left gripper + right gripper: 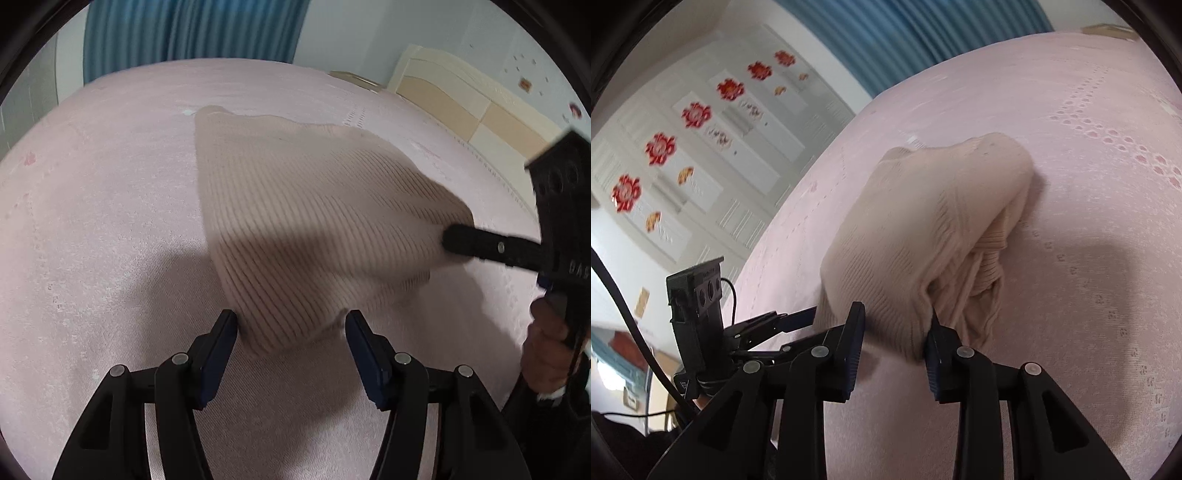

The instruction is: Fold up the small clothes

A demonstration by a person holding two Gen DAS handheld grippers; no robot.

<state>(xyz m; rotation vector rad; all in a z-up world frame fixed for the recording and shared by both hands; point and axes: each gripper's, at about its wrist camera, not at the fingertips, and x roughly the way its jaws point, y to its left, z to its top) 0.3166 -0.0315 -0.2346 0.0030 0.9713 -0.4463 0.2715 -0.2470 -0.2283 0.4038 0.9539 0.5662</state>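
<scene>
A beige ribbed knit garment [295,206] lies bunched on the pink bedspread [110,221]. Its near corner sits between the fingers of my left gripper [290,321], which stand wide apart and open; the cloth brushes the left finger [229,332] without being pinched. My right gripper [895,317] is shut on a thick fold at the garment's [923,221] near edge, and the cloth rises up from there. In the left wrist view the right gripper's finger [465,242] reaches the garment's right corner. In the right wrist view the left gripper [790,319] touches the cloth's left edge.
The bedspread [1071,184] stretches wide around the garment. A cream headboard [461,103] stands at the right, a blue curtain [184,29] behind the bed, and a white wardrobe [701,147] with red flower stickers to the left. A person's hand [546,354] grips the right tool.
</scene>
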